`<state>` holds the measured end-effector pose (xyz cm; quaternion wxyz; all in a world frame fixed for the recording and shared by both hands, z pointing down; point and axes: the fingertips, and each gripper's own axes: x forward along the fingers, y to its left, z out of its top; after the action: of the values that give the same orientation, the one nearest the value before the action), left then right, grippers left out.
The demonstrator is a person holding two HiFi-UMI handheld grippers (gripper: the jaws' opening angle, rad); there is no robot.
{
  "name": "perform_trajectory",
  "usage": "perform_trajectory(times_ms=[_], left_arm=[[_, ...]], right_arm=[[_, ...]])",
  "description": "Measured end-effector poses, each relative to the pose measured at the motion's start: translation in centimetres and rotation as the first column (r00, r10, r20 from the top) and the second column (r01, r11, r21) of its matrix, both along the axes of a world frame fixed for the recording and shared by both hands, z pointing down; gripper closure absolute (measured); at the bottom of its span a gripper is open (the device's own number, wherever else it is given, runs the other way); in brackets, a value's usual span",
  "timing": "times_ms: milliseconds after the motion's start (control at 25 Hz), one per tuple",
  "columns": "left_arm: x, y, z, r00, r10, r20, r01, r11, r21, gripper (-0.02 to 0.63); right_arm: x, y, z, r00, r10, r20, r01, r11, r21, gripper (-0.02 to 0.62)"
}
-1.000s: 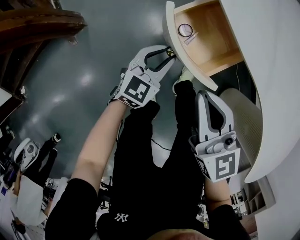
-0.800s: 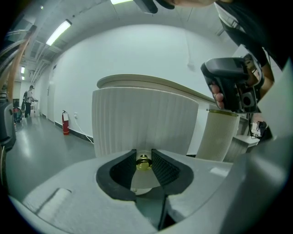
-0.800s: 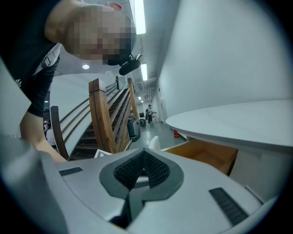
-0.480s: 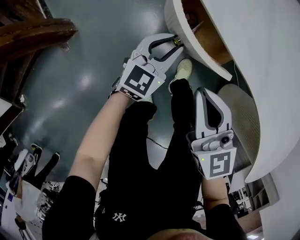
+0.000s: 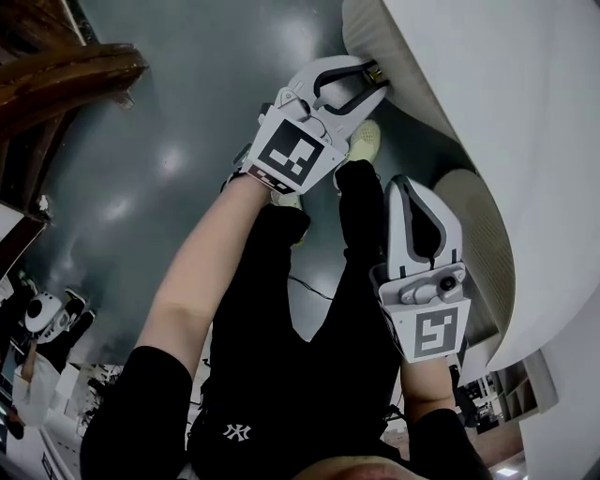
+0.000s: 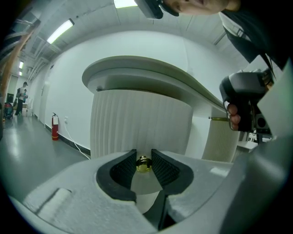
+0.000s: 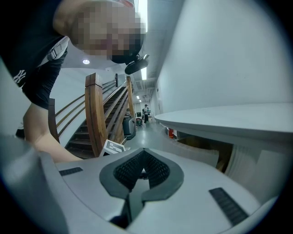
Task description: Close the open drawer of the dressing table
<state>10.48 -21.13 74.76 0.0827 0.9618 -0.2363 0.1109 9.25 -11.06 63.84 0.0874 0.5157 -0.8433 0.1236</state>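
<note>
- Drawer (image 5: 360, 28) sits tucked in under the white top of the bench (image 5: 506, 112). Only its curved, ribbed front shows, and none of its inside.
- From the left gripper view, that front stands just below the overhanging top, with a thin dark line between the two.
- A small brass knob (image 6: 143, 163) sticks out of the drawer front.
- The left gripper (image 5: 373, 73) reaches up to the front, and its fingers are closed on the knob, one dark pad against each side.
- Its marker cube (image 5: 292, 155) faces up toward the person's head, and the bare forearm runs back from it.
- The right gripper (image 5: 405, 183) hangs lower, by the person's right leg and well apart from the drawer.
- Its fingers are closed tip to tip with nothing between them, as the right gripper view shows.
- A second ribbed pedestal (image 5: 483, 234) of the bench stands just beside the right gripper, under the same top.
- The person's legs (image 5: 281, 309) in black trousers point down to a pale shoe (image 5: 366, 141) on the glossy grey floor (image 5: 187, 141).
- A wooden staircase (image 7: 98, 119) rises on the side away from the bench.
- A red extinguisher (image 6: 55, 131) stands against the far wall.
</note>
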Motion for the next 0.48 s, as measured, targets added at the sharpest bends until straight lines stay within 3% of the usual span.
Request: perform_trajectory(times_ms=[480], left_arm=[[3.9, -2.6, -0.4, 0.998, 0.030, -0.048, -0.028, 0.999, 0.043, 0.500]], right_arm=[[1.2, -1.2, 0.9, 1.000, 0.003, -0.025, -0.003, 1.000, 0.005, 0.580]])
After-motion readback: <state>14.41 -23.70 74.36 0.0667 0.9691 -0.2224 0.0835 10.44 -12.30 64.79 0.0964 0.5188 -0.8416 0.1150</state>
